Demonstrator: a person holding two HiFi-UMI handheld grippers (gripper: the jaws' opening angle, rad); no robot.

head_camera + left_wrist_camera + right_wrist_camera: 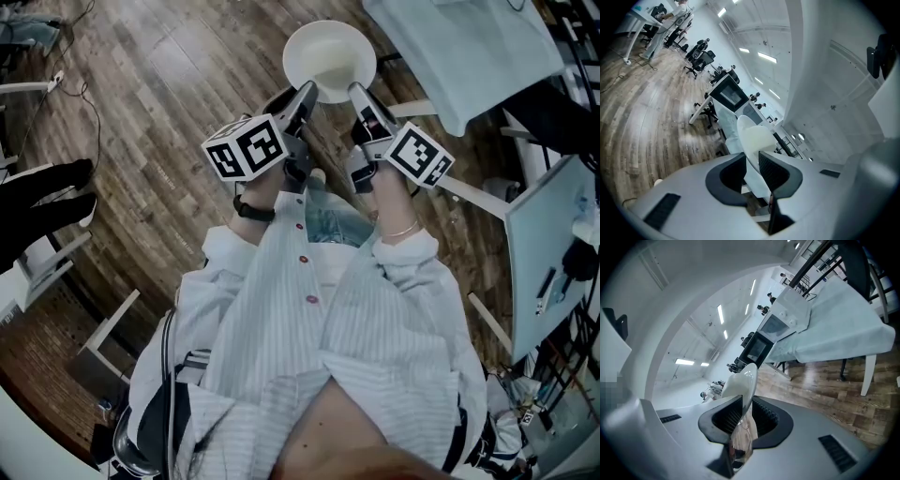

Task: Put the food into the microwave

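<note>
I hold a white bowl (330,58) out in front of me over the wooden floor, one gripper on each side of its rim. My left gripper (305,94) is shut on the near-left rim, and my right gripper (361,97) on the near-right rim. In the left gripper view the bowl's rim (751,136) stands edge-on between the left gripper's (752,161) pads. In the right gripper view the bowl (740,380) is pinched the same way in the right gripper (746,406). The bowl's inside looks pale. Ahead, a dark-fronted microwave (757,348) (729,96) stands on a cloth-covered table.
The table with the white cloth (469,47) is at the upper right, its legs (867,373) on the floor. Someone's dark shoes (47,202) are at the left. A cable (89,103) runs over the floor. Office chairs (701,58) stand farther back.
</note>
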